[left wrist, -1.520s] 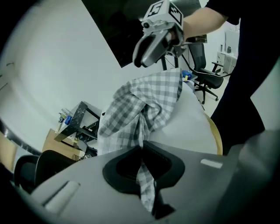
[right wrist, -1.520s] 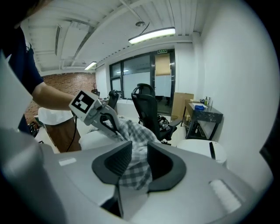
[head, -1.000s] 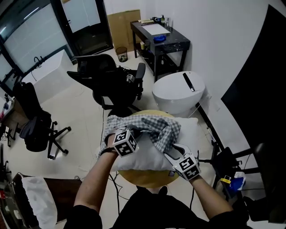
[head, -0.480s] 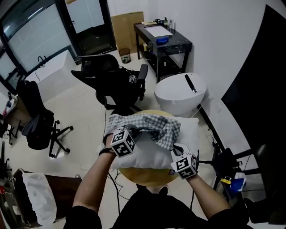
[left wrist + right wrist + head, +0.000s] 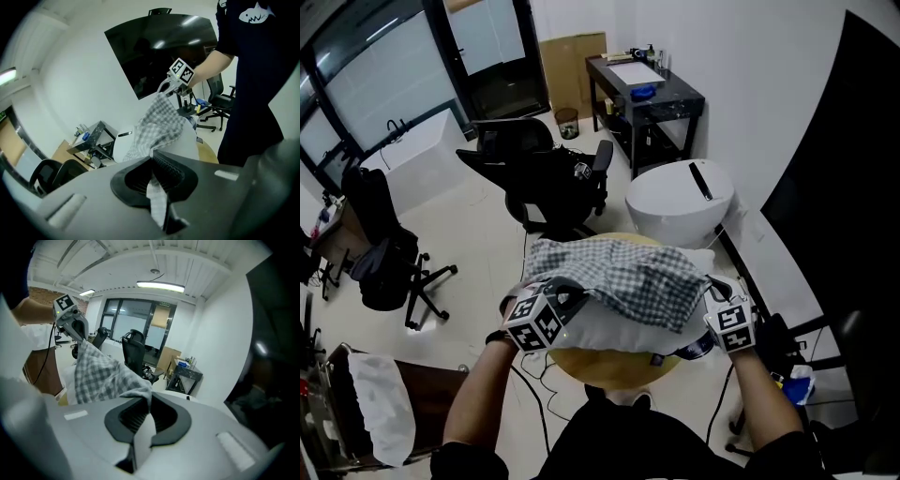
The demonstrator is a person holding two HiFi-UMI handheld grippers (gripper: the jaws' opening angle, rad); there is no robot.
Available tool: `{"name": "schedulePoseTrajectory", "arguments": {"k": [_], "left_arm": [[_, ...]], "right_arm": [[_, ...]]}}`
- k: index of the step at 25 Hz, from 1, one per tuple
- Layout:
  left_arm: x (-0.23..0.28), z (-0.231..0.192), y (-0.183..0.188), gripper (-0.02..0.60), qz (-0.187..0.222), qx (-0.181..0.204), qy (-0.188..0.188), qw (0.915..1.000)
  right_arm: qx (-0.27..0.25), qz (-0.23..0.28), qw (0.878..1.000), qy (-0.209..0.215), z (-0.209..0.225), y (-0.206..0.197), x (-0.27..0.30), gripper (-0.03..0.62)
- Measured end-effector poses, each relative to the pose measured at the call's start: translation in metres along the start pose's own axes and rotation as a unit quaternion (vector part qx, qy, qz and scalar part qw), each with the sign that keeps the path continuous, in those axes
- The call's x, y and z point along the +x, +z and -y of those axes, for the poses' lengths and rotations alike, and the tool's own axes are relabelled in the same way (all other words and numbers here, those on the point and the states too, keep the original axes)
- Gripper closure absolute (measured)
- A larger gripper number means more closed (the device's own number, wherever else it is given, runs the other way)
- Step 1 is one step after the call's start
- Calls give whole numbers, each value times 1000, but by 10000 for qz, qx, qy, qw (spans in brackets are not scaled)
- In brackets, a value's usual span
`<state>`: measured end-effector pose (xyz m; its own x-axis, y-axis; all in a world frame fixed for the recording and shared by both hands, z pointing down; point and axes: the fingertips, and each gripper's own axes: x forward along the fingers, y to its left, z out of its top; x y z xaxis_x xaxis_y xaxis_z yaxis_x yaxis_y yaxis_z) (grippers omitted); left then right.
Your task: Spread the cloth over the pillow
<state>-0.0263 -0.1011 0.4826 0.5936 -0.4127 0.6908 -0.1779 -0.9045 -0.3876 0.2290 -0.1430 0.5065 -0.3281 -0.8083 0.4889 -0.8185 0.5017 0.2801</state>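
A grey checked cloth [image 5: 630, 277] is stretched across a white pillow [image 5: 609, 328] that lies on a round wooden table [image 5: 614, 367]. My left gripper [image 5: 565, 292] is shut on the cloth's near left corner. My right gripper [image 5: 713, 292] is shut on its right corner, out beyond the pillow's right end. In the left gripper view the cloth [image 5: 157, 125] runs from the jaws up to the right gripper [image 5: 169, 87]. In the right gripper view the cloth [image 5: 101, 372] leads from the jaws to the left gripper [image 5: 75, 326].
Behind the table stand a round white bin [image 5: 680, 202], a black office chair [image 5: 546, 178] and a dark desk [image 5: 647, 89]. Another chair [image 5: 384, 267] stands at the left. A dark panel [image 5: 853, 187] runs along the right wall.
My right gripper closed on the cloth's bunched edge and pulled it right, past the pillow's end. The cloth went from a crumpled heap to a flat sheet. The left gripper shifted slightly left and nearer.
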Motion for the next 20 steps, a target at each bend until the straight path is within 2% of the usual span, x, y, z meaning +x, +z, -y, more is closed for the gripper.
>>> {"name": "schedulePoseTrajectory", "arguments": {"k": [3,9,16,20], "left_arm": [[-7,20,8,581,142,12,-56,9999],[-3,79,17,581,326,-301,-265,9987],[30,146,23,581,399,-573,-695,9951],[56,171,12,581,292,-752,-886,9928]], "right_arm": [[-35,-109,9999,-67,21,-8,-2,583],[17,-379,9993,-65,49,-37,2,583],[243,-550,9978,263,66,-59,4,582],[80,-773,9960,443,65,-72,9,580]]}}
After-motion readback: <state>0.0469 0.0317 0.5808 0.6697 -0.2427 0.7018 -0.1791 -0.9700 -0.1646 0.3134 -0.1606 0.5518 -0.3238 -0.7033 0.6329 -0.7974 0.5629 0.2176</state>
